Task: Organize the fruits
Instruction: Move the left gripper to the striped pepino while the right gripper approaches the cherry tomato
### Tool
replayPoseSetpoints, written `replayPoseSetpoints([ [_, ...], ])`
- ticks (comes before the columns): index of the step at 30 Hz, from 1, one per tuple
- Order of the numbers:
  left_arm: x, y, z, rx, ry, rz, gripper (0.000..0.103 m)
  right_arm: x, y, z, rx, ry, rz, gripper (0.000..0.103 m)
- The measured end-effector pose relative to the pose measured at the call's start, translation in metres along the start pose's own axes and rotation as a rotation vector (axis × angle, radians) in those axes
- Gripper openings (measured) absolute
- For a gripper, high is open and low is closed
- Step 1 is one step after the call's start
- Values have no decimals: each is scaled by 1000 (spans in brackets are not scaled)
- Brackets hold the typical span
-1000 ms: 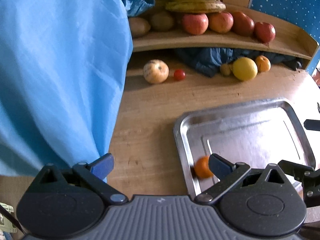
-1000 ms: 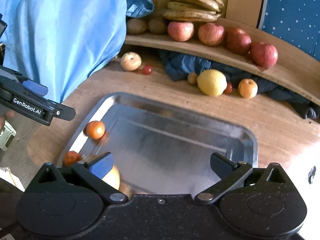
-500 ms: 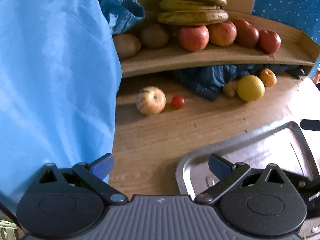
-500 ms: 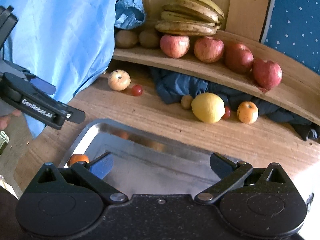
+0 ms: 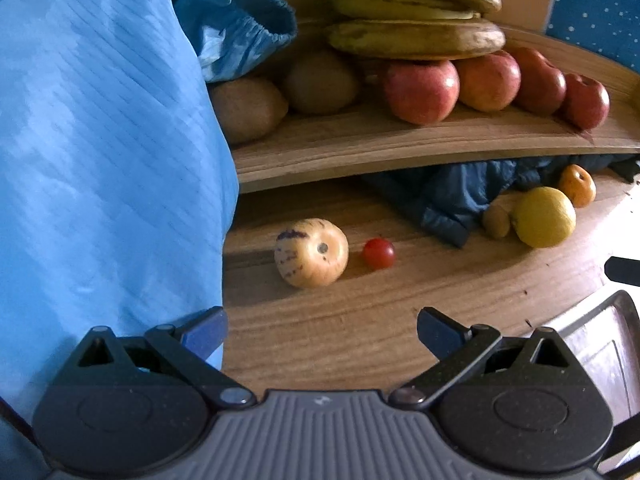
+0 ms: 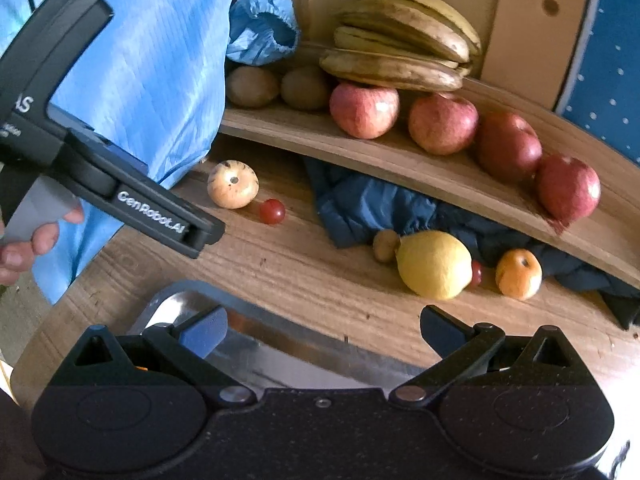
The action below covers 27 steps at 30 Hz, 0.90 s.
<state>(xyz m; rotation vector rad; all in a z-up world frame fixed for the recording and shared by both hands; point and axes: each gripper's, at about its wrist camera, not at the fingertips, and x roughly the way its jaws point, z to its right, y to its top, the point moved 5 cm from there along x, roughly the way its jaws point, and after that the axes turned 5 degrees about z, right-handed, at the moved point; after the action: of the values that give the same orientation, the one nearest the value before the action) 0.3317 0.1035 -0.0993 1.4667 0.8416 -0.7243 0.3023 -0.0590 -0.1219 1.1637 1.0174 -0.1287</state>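
The left gripper [image 5: 320,330] hovered low over the wooden counter [image 5: 360,320], its fingers [image 5: 440,330] spread wide with nothing between them. Dead ahead of that gap, well apart from the fingertips, lay the pale yellow round fruit with purple streaks [image 5: 311,253], and just beside it to the right sat a small red cherry tomato [image 5: 378,254], close but not touching. Further right on the counter, the big yellow lemon [image 5: 544,217] rested against a small brown fruit [image 5: 496,216] at the edge of a crumpled dark blue cloth [image 5: 452,200], with a small orange fruit [image 5: 577,185] behind it. Up on the curved wooden shelf [image 5: 400,148] stood a row of red apples [image 5: 420,92], two brown kiwis [image 5: 320,82] and a stack of browning yellow bananas [image 5: 412,36]. The right gripper [image 6: 322,332] was likewise opened wide and empty, poised over the far rim of the shiny metal tray [image 6: 280,340], the lemon ahead and slightly right of its fingers [image 6: 442,334]. A hand [image 6: 28,240] gripped the left tool's handle, beside a light blue sheet [image 6: 140,60].
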Motion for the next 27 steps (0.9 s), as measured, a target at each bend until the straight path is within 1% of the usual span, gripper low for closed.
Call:
replayPoseSetpoints([
  [3, 9, 5, -3, -8, -22, 1, 102, 10, 5, -2, -21, -2, 6, 102],
  [9, 26, 15, -2, 7, -59, -1, 102, 32, 12, -3, -40, -3, 1, 102],
  [14, 39, 21, -6, 3, -51, -12, 102, 51, 20, -6, -54, 9, -7, 102],
  [19, 50, 23, -15, -43, -21, -21, 102, 66, 27, -10, -72, 14, 3, 102],
  [23, 51, 23, -21, -84, -28, -5, 102, 77, 32, -16, -90, 31, 4, 97],
  [27, 50, 21, -27, -107, -34, 1, 96, 86, 36, -23, -98, 50, 13, 89],
])
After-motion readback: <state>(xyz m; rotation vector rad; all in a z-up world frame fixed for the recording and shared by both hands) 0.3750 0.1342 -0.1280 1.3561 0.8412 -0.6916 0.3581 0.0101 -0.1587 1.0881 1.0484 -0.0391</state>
